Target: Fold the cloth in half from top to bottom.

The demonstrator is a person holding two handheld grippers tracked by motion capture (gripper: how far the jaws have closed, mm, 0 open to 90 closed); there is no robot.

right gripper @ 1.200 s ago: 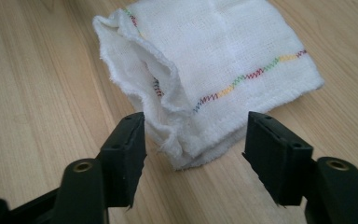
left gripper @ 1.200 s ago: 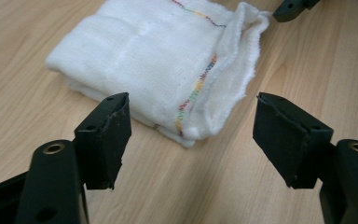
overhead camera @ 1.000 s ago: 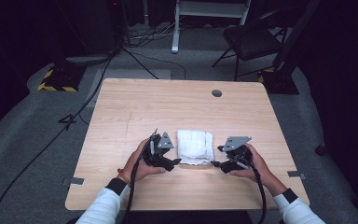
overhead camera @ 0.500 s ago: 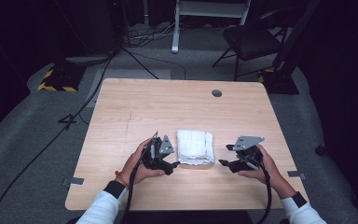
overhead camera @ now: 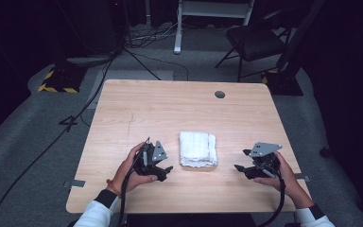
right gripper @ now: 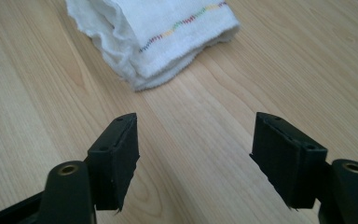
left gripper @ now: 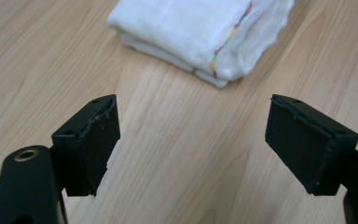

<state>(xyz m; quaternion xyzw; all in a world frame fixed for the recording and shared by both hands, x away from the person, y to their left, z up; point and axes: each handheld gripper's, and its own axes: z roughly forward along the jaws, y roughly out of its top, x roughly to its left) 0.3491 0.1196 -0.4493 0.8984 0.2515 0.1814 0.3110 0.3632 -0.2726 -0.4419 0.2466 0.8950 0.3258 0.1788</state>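
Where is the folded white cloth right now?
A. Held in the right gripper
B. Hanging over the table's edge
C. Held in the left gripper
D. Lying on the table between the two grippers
D: the folded white cloth lies flat on the table, with the left gripper and right gripper open on either side, both clear of it.

soft white woven cloth towel (overhead camera: 198,148) with a coloured stitched line and frayed edges, smooth pale wood-grain table (overhead camera: 170,109) with faint sheen, matt black plastic left gripper (left gripper: 193,144), rough-edged pads, grey speckled carpet floor (overhead camera: 33,137)
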